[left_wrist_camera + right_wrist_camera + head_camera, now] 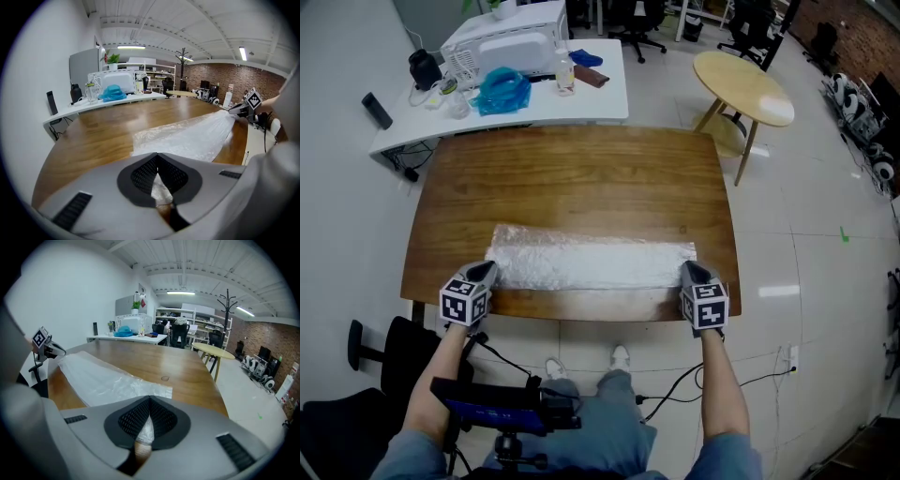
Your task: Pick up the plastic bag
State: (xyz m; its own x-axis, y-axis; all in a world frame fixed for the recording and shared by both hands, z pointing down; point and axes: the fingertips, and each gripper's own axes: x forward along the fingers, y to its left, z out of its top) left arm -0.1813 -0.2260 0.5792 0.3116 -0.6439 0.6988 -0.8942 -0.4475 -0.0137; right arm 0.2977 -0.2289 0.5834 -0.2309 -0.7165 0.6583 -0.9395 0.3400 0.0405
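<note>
A long clear plastic bag (591, 259) lies stretched flat across the near part of the wooden table (581, 173). My left gripper (487, 272) is shut on the bag's left near corner, and a pinch of film shows between its jaws in the left gripper view (159, 187). My right gripper (687, 273) is shut on the bag's right near corner, with film pinched between its pads (143, 432). The bag (197, 136) runs from one gripper to the other (98, 376).
A white desk (534, 89) behind the table carries a white appliance (511, 37), a crumpled blue bag (502, 90) and small items. A round pale table (745, 84) stands at the right rear. A black chair (389, 361) sits at my left.
</note>
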